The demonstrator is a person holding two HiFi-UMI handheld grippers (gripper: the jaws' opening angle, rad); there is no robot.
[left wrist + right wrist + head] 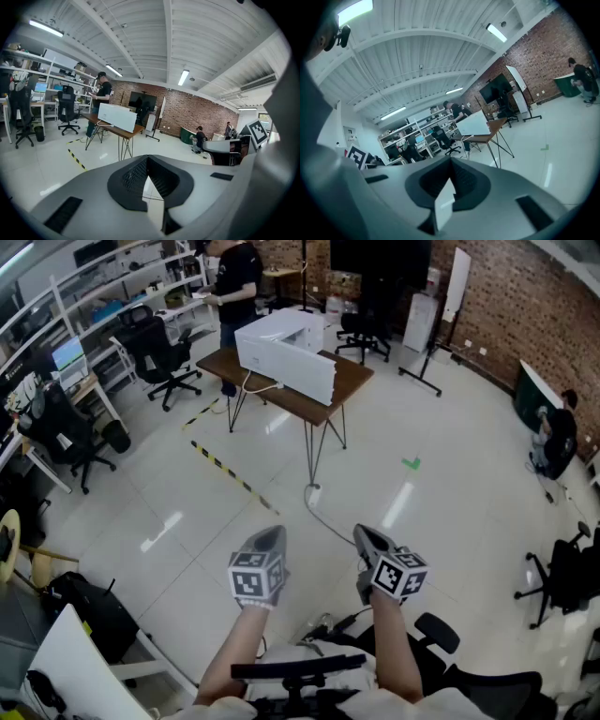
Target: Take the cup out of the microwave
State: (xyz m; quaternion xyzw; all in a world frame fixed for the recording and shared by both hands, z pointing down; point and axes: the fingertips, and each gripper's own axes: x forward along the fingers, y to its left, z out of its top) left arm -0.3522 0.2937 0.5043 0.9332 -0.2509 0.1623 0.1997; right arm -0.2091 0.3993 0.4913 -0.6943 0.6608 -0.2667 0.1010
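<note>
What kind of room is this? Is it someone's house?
Not a house; more likely a lab or workshop office. There are rolling office chairs, shelves with computer screens, a brick wall, and a white microwave alone on a table on a big shiny floor.

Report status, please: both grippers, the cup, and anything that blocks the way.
Left gripper shut, empty; right gripper shut, empty. Microwave on table, far across the floor; cup not in sight. Cable lies on floor before the table.

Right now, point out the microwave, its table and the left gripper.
microwave point(286, 357), head view, white side wall.
table point(354, 373), head view, bare brown top.
left gripper point(274, 532), head view, between its fingertips.
</note>
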